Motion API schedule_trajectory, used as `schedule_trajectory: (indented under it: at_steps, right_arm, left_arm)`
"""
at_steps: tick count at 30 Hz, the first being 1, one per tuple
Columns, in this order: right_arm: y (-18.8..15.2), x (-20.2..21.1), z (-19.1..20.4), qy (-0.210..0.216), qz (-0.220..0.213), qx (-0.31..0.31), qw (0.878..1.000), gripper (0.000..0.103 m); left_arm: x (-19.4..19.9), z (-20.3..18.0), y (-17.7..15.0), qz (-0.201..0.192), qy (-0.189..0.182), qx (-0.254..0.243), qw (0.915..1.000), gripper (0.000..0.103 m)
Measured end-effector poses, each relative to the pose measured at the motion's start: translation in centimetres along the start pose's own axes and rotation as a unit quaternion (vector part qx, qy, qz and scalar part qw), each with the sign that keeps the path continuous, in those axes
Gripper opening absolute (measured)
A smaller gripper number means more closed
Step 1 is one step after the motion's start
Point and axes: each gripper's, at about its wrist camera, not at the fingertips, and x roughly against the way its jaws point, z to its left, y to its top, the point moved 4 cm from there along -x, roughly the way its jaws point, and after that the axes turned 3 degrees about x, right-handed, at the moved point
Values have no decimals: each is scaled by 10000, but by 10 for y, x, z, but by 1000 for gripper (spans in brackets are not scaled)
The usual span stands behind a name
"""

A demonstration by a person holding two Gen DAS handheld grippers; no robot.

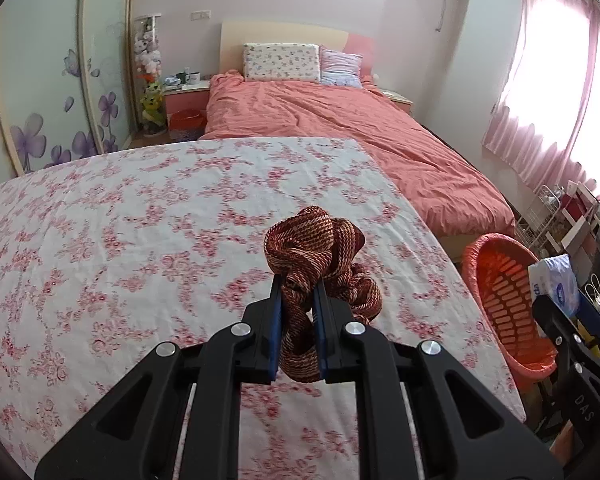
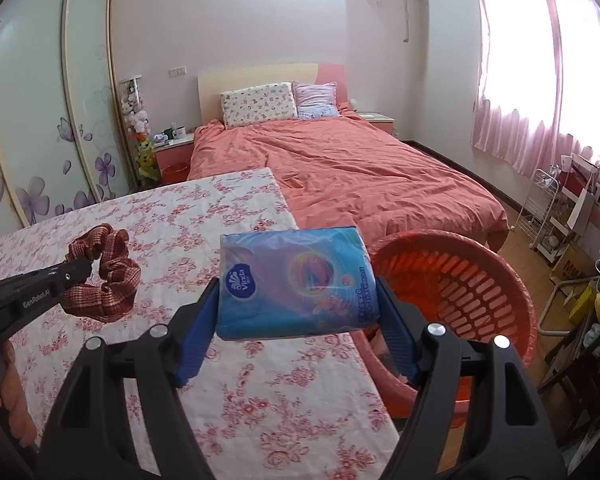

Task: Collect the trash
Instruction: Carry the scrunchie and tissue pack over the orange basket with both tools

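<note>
Two claw-pinched items, partly hidden: scrunchie (image 1: 312, 268), tissue pack (image 2: 296, 284).

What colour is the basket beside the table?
Orange-red basket, with slatted walls; the right wrist view shows it best.

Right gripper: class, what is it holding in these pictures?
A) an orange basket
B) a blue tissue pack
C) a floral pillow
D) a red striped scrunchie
B: the right gripper is shut on the blue tissue pack, whereas the left gripper grips the scrunchie.
</note>
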Motion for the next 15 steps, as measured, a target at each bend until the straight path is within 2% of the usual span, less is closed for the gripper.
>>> schedule_trajectory:
  at_steps: [15]
  right_arm:
    - [-9, 26, -61, -436, -354, -496, 9972, 72]
  left_arm:
    - [4, -75, -8, -138, -341, -568, 9977, 13]
